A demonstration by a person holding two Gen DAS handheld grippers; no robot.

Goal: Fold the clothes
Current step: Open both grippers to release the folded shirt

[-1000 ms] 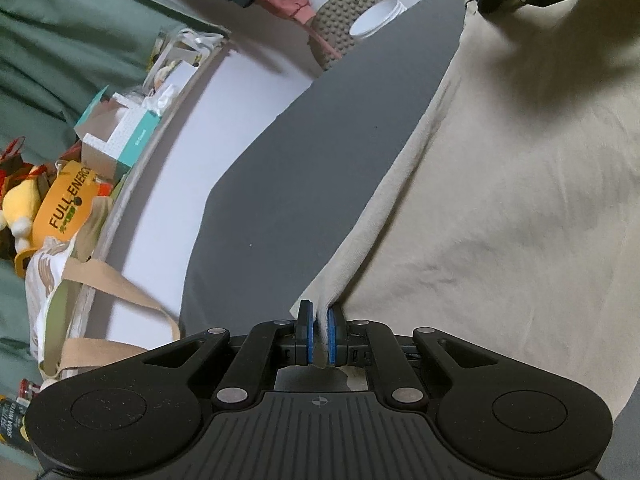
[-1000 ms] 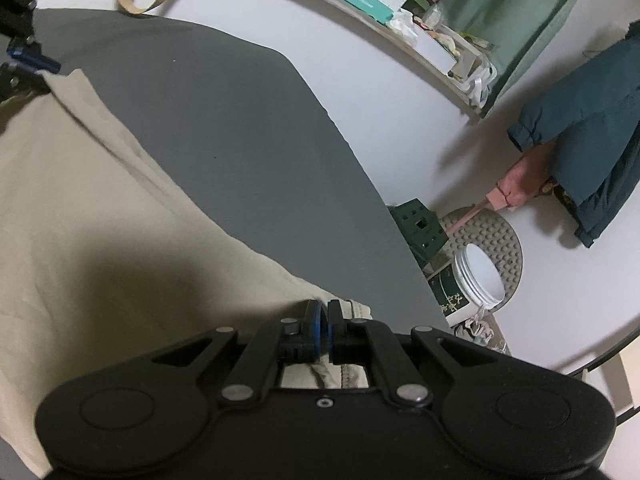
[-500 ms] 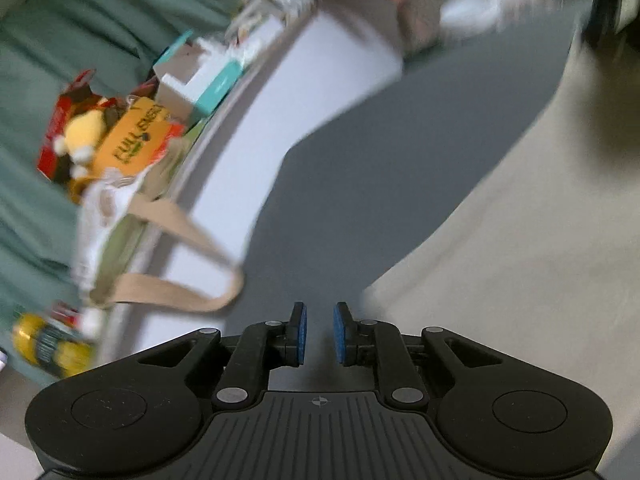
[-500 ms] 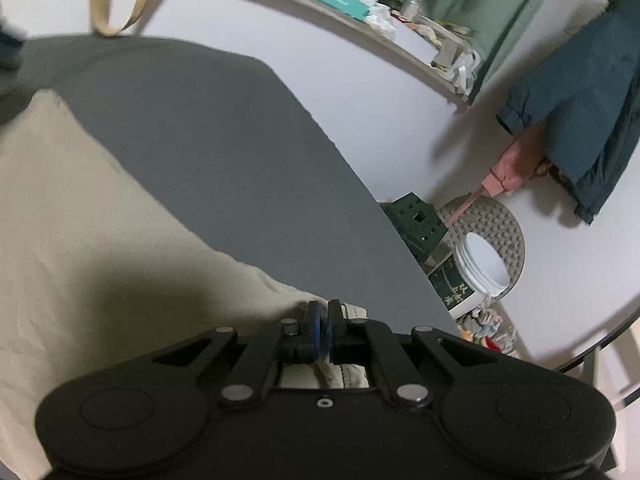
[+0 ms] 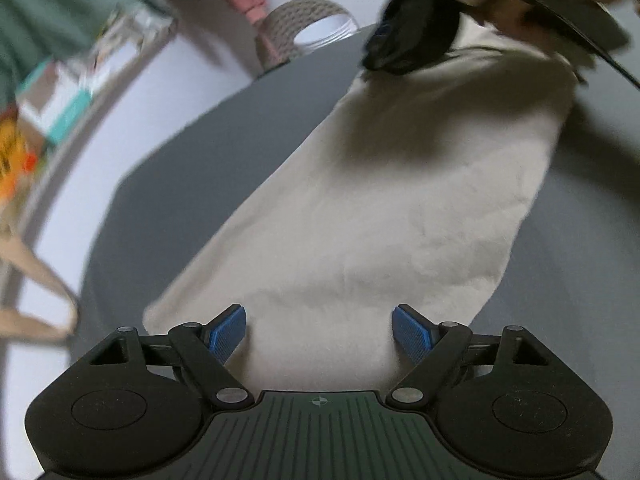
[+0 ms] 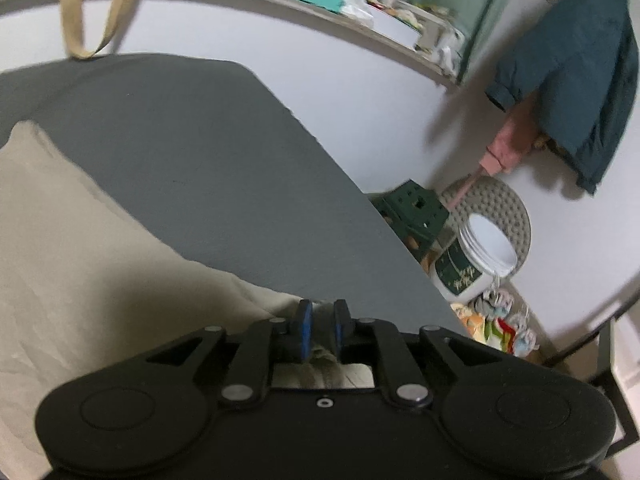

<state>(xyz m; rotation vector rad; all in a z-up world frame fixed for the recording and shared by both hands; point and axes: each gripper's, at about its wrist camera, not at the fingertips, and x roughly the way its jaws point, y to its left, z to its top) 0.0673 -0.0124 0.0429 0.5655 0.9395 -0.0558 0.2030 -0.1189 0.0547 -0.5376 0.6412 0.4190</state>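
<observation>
On the dark grey padded table (image 5: 180,184) lies the beige cotton garment (image 5: 380,216), spread as one long flat panel with light creases, its near end just under our left gripper (image 5: 320,332) and its far end beneath our right gripper (image 6: 319,330). Our left tongs stand spread wide, the blue pads (image 5: 226,334) well apart and holding nothing; we hover them over the near hem, likely so that we can settle on a fresh bite of cloth. Our right tongs are nearly closed, only a narrow gap between the pads, and a bunched fold of the beige fabric sits in that gap, so we judge that they pinch the far corner to keep the panel taut and anchored. From the left wrist view the right tool shows as a dark blurred shape at the garment's far edge, with a hand (image 5: 560,4) behind it. We judge the fold is only partly done: the cloth lies in one layer, and the next move calls for gripping the near edge.
</observation>
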